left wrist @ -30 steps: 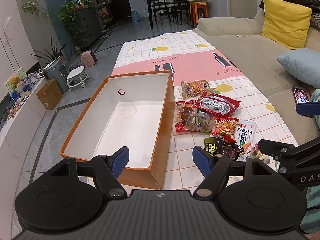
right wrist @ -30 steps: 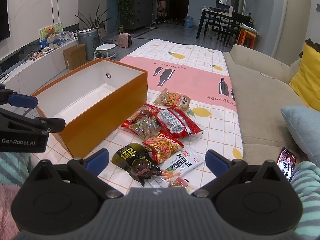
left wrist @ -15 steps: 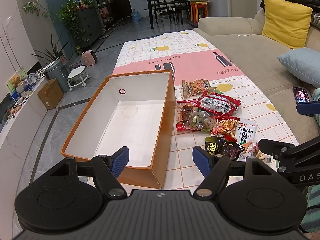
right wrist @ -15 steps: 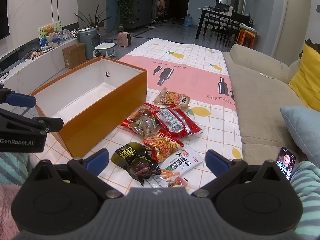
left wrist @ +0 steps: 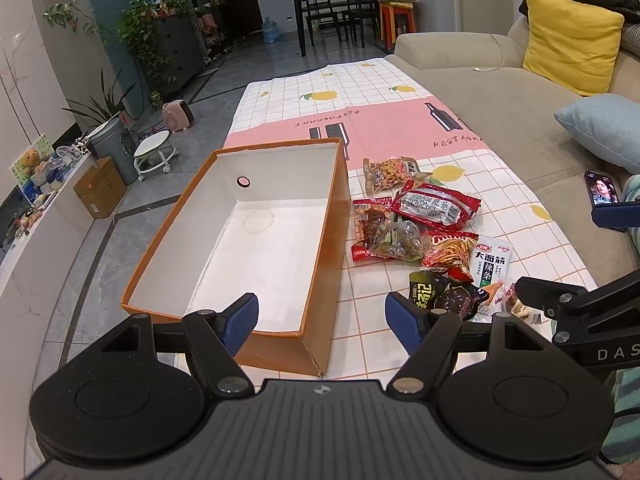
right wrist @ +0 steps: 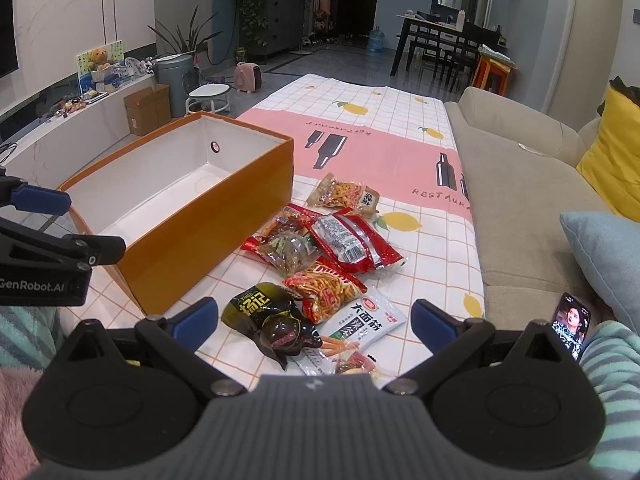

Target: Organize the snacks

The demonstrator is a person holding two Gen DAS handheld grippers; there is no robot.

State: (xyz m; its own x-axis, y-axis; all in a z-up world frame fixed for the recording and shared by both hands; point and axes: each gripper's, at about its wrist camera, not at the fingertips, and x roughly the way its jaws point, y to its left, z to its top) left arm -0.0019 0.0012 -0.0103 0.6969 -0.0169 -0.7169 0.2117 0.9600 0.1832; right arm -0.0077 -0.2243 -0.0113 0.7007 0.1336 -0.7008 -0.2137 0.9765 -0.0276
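An empty orange box (left wrist: 320,264) with a white inside stands on the checked tablecloth; it also shows in the right wrist view (right wrist: 208,236). To its right lies a heap of snack packets: a red packet (left wrist: 434,204) (right wrist: 352,240), a dark green packet (left wrist: 430,288) (right wrist: 260,308), a white packet (left wrist: 492,260) (right wrist: 368,320), an orange strips packet (right wrist: 324,288) and a peanut packet (left wrist: 388,172) (right wrist: 340,194). My left gripper (left wrist: 322,318) is open and empty over the box's near corner. My right gripper (right wrist: 314,320) is open and empty above the nearest packets.
A beige sofa (left wrist: 500,120) with a yellow cushion (left wrist: 568,40) and a blue cushion (left wrist: 600,128) runs along the table's right side. A phone (right wrist: 570,324) lies on the sofa. Floor, a stool (left wrist: 154,154) and a bin lie left of the table.
Both grippers have drifted slightly; the views have shifted a little. Both stay open and nothing on the table has moved.
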